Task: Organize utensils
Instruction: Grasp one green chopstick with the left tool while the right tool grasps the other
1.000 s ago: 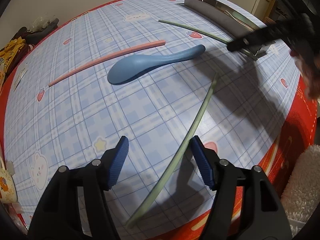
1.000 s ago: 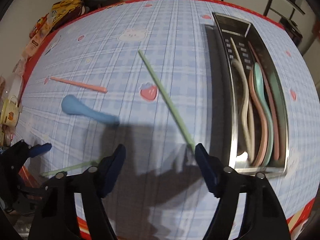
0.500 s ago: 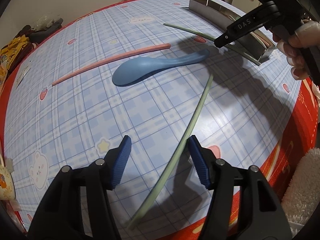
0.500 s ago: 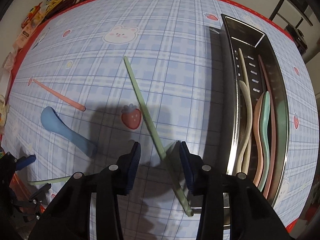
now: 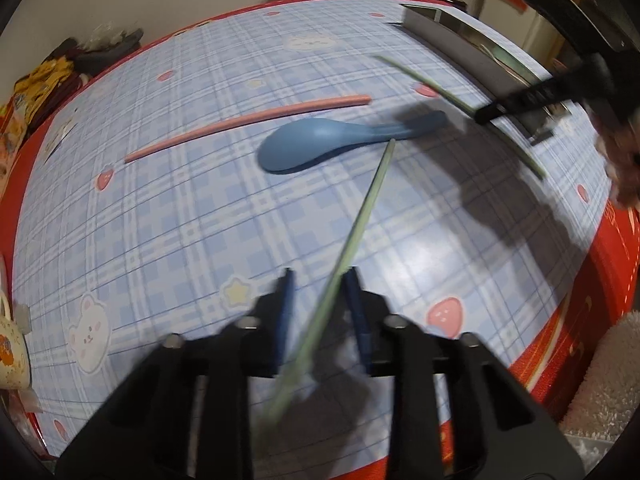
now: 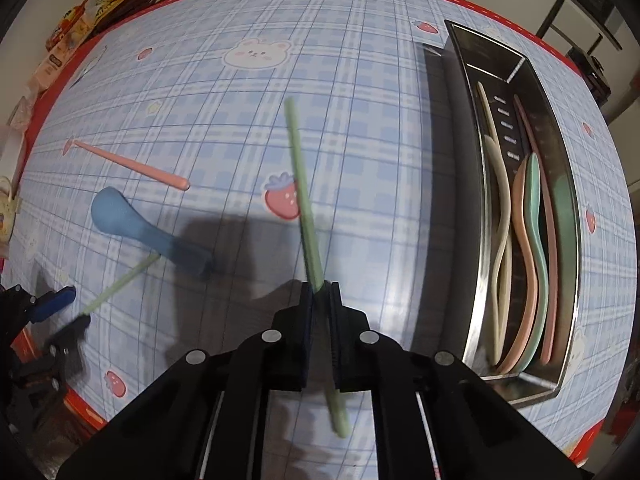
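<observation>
Now each hand-held gripper, left (image 5: 318,300) and right (image 6: 320,304), just clamped onto its own slim, smooth green chopstick (image 5: 360,216) (image 6: 304,192)

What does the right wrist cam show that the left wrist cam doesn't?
Right wrist only: the inside of the steel tray, with cream, pink and teal utensils lying in it, and the right gripper shut on one green chopstick.

Left wrist only: the other green chopstick running between the left gripper fingers, which have just been closing; a person's hand.

Both: pink chopstick, blue spoon, plaid tablecloth.
</observation>
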A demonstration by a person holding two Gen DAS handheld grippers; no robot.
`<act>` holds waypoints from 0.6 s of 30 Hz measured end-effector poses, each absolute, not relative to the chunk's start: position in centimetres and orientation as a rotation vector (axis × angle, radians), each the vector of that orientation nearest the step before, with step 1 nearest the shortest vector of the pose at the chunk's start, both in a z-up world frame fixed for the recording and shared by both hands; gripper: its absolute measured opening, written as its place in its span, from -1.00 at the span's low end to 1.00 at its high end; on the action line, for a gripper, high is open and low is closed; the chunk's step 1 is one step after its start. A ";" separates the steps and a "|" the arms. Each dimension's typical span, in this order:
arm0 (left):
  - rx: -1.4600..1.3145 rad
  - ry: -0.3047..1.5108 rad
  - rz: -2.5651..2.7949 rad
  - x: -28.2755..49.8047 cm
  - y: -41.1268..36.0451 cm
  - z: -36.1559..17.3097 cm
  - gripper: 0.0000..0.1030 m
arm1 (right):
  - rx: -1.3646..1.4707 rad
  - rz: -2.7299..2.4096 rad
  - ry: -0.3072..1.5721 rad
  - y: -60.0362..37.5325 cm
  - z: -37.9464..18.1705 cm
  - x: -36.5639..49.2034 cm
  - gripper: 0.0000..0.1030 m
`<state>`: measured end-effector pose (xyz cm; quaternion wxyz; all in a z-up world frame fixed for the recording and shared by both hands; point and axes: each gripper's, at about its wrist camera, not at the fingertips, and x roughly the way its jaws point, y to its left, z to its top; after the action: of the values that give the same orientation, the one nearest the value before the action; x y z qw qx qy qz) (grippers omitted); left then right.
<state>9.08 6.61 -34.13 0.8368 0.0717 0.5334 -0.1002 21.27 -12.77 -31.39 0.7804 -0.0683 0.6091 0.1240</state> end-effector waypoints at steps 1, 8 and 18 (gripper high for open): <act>0.120 1.136 -0.223 9.2 7.1 -34.1 -0.68 | -0.131 0.262 1.315 -13.0 -31.3 20.7 -0.86; 0.087 1.154 -0.284 7.9 7.1 -34.0 -0.80 | 0.021 0.249 1.302 -14.8 -31.0 16.4 -0.86; -0.176 1.170 -0.348 6.4 8.4 -32.9 -0.80 | 0.213 0.262 1.284 -17.7 -29.1 12.8 -0.86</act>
<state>6.42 8.37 -32.95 0.8156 -0.0827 0.5488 -0.1634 12.81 -17.68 -29.05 0.7876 0.0987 0.5959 0.1216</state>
